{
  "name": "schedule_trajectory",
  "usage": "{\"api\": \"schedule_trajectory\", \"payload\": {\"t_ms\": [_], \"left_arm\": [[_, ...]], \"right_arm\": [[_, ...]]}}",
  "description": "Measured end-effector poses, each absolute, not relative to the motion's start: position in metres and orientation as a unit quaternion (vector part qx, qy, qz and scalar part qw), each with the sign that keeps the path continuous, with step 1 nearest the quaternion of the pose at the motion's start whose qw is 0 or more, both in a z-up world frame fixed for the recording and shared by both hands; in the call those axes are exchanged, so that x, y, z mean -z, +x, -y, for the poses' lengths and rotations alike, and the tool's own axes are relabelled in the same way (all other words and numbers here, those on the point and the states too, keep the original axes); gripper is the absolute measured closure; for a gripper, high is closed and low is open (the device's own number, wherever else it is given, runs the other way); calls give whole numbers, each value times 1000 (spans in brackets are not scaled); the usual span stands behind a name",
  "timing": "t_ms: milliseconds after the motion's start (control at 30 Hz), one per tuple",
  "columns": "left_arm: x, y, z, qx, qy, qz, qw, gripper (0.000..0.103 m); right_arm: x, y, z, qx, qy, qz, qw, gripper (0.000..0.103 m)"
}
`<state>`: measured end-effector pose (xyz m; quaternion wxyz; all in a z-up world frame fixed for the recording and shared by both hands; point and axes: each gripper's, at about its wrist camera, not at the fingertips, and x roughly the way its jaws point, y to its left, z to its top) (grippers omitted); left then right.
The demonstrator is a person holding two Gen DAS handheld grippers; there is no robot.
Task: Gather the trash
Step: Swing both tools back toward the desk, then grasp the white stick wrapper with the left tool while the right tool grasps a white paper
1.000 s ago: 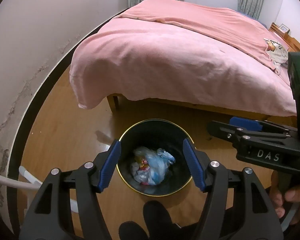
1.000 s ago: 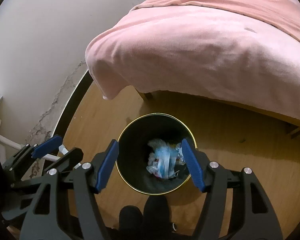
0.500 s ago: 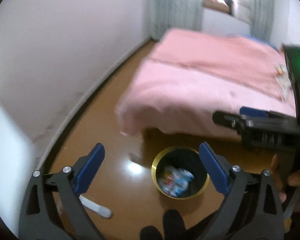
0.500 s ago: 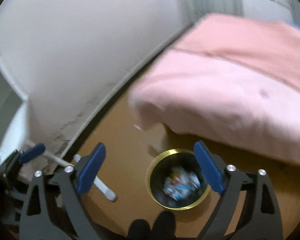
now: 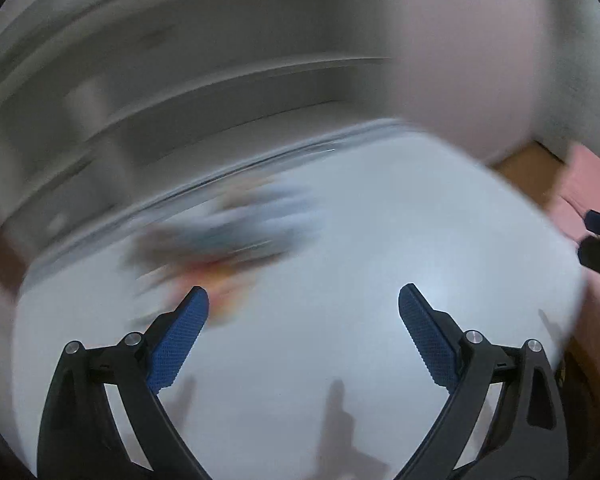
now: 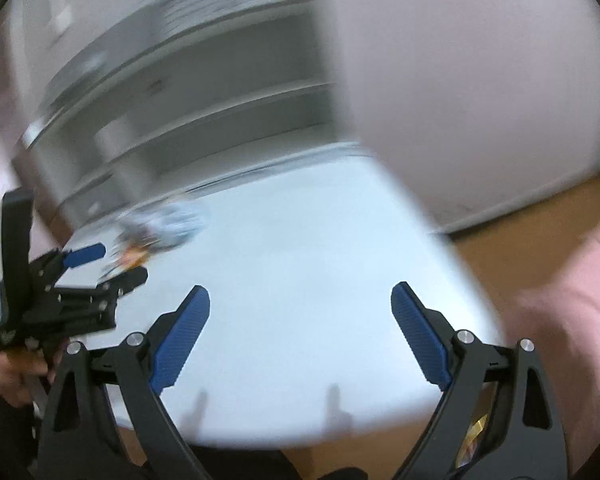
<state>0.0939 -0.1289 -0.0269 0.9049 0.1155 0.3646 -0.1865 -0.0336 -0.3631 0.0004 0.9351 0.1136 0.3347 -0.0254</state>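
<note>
Both views are motion-blurred. A heap of crumpled wrappers (image 5: 224,236), white, blue and orange, lies on a white table (image 5: 380,240); it also shows in the right wrist view (image 6: 160,228). My left gripper (image 5: 304,304) is open and empty above the table, just near of the heap. My right gripper (image 6: 300,302) is open and empty over the table's middle. The left gripper also shows at the left of the right wrist view (image 6: 104,264), close to the heap. The bin's gold rim (image 6: 476,428) peeks out at the lower right.
Grey-white shelving (image 6: 204,92) stands behind the table against a pale wall (image 6: 480,80). Wooden floor (image 6: 516,240) and the pink bedcover (image 6: 572,320) lie to the right of the table.
Both grippers have swung up and left from over the trash bin on the floor to above the white table. Both stay open and empty.
</note>
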Motion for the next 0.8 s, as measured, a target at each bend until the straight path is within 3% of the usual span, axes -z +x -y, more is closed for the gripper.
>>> {"api": "schedule_trajectory", "payload": {"t_ms": [233,467,567,700,800], "left_arm": [[41,115,0,85,54,-396,913,10],[55,121,-52,42,44,-415,908,10],[55,133,-68,41,30,-419,906,10],[54,150,-64,51,20,-423,904,10],[52,168,-51,67,12,-426,902,10]], "right_arm": [[4,91,220,-101,-6,-364,926,14],[17,167,149,-132,-120,-373,911,15],[23,186,137,-134,-160,-382,900,23],[32,206,124,-138,-194,-403,883,49],[34,209,121,-150,-197,-411,877,90]]}}
